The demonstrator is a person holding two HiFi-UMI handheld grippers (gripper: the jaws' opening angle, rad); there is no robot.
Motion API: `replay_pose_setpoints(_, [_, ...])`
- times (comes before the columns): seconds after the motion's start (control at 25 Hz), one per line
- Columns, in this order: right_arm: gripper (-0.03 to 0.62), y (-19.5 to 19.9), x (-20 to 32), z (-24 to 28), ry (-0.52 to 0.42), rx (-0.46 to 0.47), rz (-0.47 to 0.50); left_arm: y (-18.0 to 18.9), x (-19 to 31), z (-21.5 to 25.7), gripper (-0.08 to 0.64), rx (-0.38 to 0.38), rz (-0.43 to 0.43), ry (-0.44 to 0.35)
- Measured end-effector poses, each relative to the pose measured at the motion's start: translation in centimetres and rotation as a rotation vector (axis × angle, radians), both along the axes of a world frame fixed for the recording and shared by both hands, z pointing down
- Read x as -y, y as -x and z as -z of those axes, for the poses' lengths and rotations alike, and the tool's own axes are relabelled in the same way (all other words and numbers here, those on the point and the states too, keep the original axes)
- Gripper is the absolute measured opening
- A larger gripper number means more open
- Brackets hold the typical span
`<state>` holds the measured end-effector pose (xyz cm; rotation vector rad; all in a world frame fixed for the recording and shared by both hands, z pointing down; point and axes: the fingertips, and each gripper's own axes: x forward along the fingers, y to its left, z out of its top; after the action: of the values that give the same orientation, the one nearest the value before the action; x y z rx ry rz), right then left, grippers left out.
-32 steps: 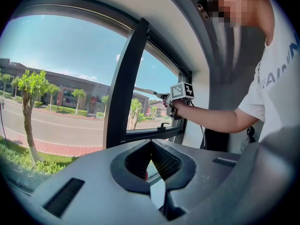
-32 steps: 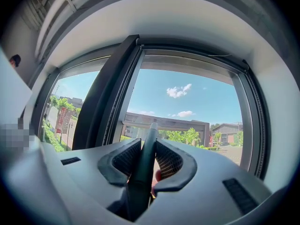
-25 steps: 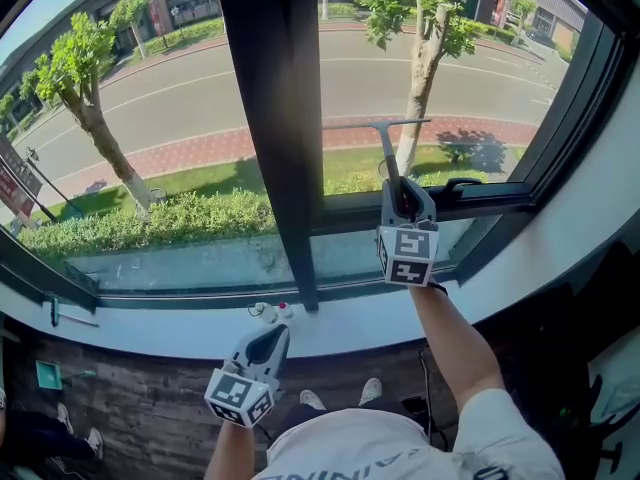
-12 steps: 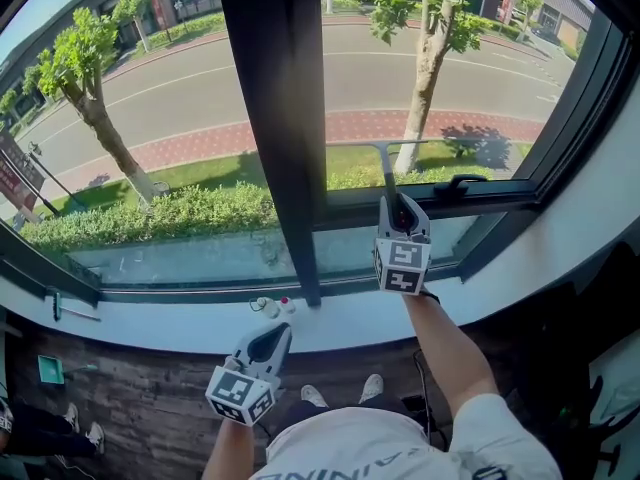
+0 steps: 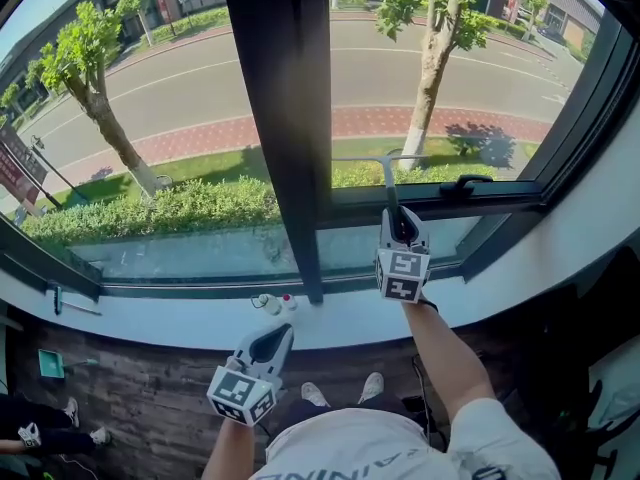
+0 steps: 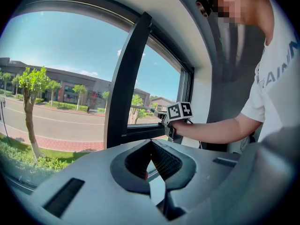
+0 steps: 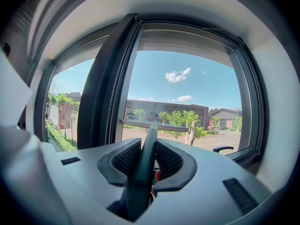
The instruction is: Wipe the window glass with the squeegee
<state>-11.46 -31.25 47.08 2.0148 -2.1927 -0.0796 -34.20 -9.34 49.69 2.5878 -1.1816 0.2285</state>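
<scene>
Lower left of the head view: grey two-jaw left gripper (image 5: 270, 338) in front of the white window sill (image 5: 150, 320), jaws closed together on nothing. Right of the dark centre mullion (image 5: 285, 118): grey right gripper (image 5: 402, 223) clamped on the handle of the dark T-shaped squeegee (image 5: 388, 183), blade lying across the lower part of the right window glass (image 5: 480, 68). Far right of the left gripper view: only "AIN" legible on the white shirt (image 6: 272, 102).

smooth dark squeegee (image 7: 146, 149), ribbed matt jaws, glossy window glass (image 5: 480, 78).
</scene>
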Motion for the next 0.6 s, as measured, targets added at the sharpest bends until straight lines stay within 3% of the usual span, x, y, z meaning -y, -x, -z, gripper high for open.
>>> replay_pose_setpoints(0.6, [0.1,-0.2,0.3,-4.4,0.08,-0.011,0.006,0.4,0.2,-0.8,0.015,0.007,0.009,0.02])
